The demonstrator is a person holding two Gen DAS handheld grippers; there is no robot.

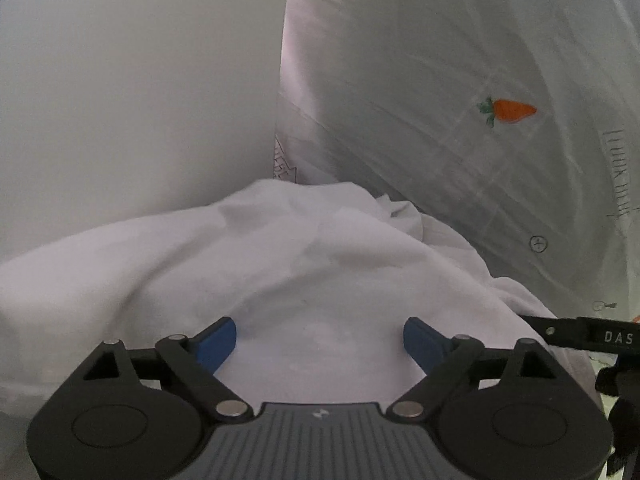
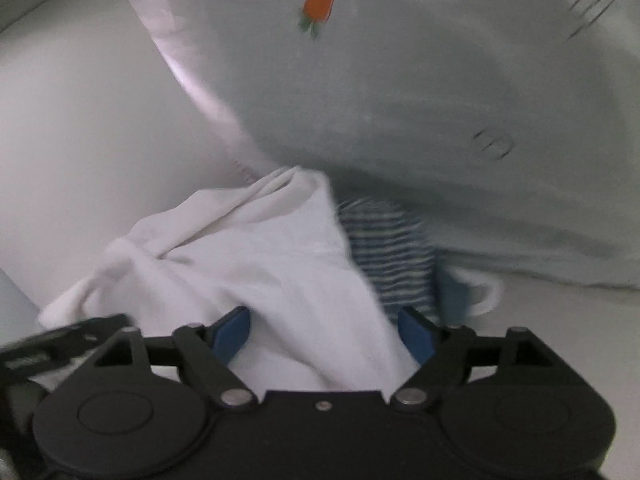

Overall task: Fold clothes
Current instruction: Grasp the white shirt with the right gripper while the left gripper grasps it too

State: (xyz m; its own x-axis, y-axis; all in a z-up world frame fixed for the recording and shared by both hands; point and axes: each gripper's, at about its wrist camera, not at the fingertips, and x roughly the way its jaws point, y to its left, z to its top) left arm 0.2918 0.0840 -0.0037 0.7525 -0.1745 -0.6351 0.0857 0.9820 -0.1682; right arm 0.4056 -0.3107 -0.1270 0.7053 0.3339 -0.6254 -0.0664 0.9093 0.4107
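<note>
So I've got both grippers parked over the white garment (image 1: 280,264), which sits bunched up on the worktop (image 2: 560,320) right against a pale sheet with a little carrot print (image 1: 512,111). A blue-striped piece (image 2: 388,248) pokes out just beside it on the right wrist view.

Best bet for this step, I reckon: don't grab the middle of the lump. Hunt for a real edge or hem, one on each side, pinch only a single layer, then lift and pull apart so it lies flat before any fold. That rolled hem at the far end (image 2: 280,184) looks like a decent handle.

Left gripper (image 1: 320,338): fingers wide apart, cloth lying under the gap, blue pads (image 1: 218,340) not pinching anything. Right gripper (image 2: 326,334): fingers open too, a bit less wide, white fabric running up between them but not clamped, as far as I can tell.
</note>
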